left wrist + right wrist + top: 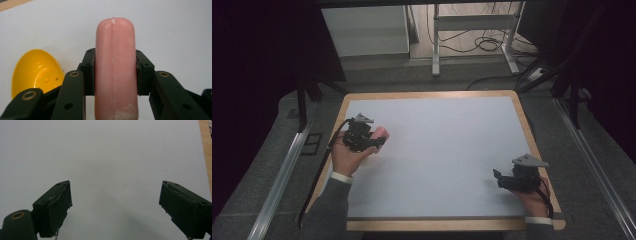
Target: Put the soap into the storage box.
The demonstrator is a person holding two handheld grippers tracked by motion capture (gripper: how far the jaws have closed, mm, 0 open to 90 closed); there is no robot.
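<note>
High view: looked down on a white table (437, 150) with a wooden rim. Left gripper (379, 138) held in the person's left hand (346, 156) near the table's left edge, closed on a pink sausage-shaped piece (381, 132) whose end poked out past the jaws. Right gripper (498, 178) held low in the right hand (532, 199) near the front right corner, well apart from the left one, jaws pointing leftward across the bare surface. Left gripper view: jaws of the left gripper (115, 72) pressed against both sides of the pink sausage-shaped piece (115, 65), which stood between them with its rounded end beyond the pads, a pale seam down its middle and whitish scuffing near the bottom. Just beside the left jaw, a yellow cup-like shell (35, 72) lay on the white table (162, 30), hollow side toward the camera, partly hidden behind the gripper's linkage. Right gripper view: jaws of the right gripper (115, 202) spread wide apart with nothing between them, over the white table (112, 157), its wooden rim along the right edge.
</note>
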